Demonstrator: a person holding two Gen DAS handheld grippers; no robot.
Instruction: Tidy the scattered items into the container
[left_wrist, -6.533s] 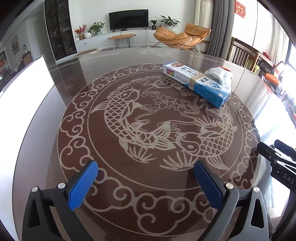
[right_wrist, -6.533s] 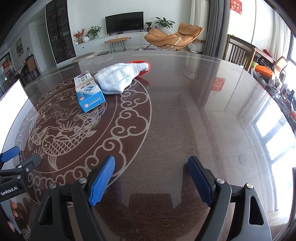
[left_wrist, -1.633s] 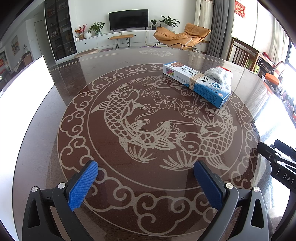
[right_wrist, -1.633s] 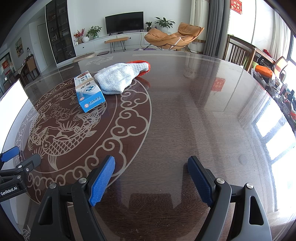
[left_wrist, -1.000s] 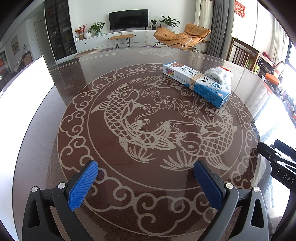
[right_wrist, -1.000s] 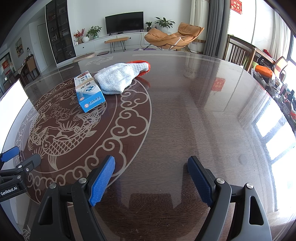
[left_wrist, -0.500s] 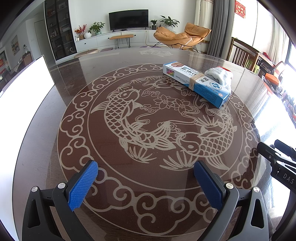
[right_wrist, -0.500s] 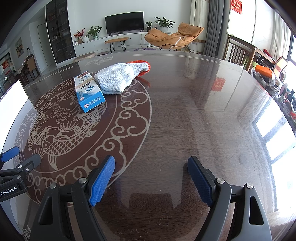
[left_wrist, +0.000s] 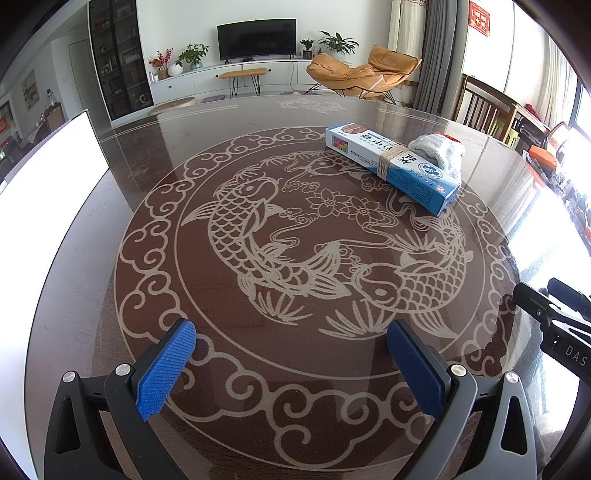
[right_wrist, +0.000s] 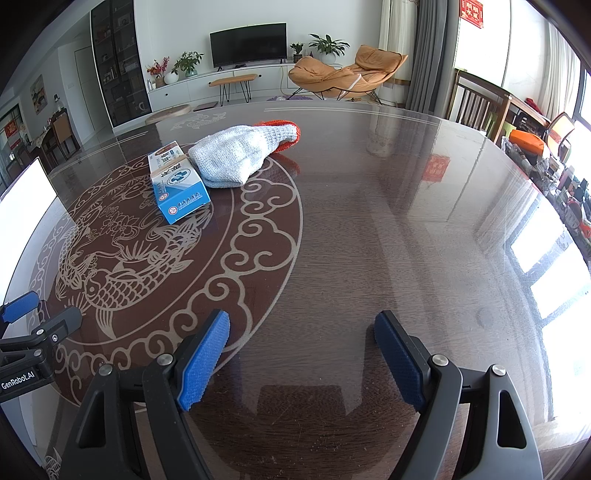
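Both tongs gape empty: left tongs (left_wrist: 291, 363), right tongs (right_wrist: 301, 354). Ahead on the glossy worktop (right_wrist: 388, 229), a knitted glove (right_wrist: 236, 157) touches a long blue carton (left_wrist: 391, 164).

Left gripper (left_wrist: 291, 363) and right gripper (right_wrist: 301, 356) look alike — black frames, silver screws, ribbed blue pads (left_wrist: 165, 370) on the jaws — with white "GenRobot.AI" and "DAS" lettering.

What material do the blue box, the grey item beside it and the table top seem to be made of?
Blue box: probably printed cardboard, with sharp folded edges and a band around it. Grey item: knitted fabric, perhaps wool or cotton, with visible stitches and an orange-red cuff. Table top: dark wood, seemingly under glass, since it mirrors the room.
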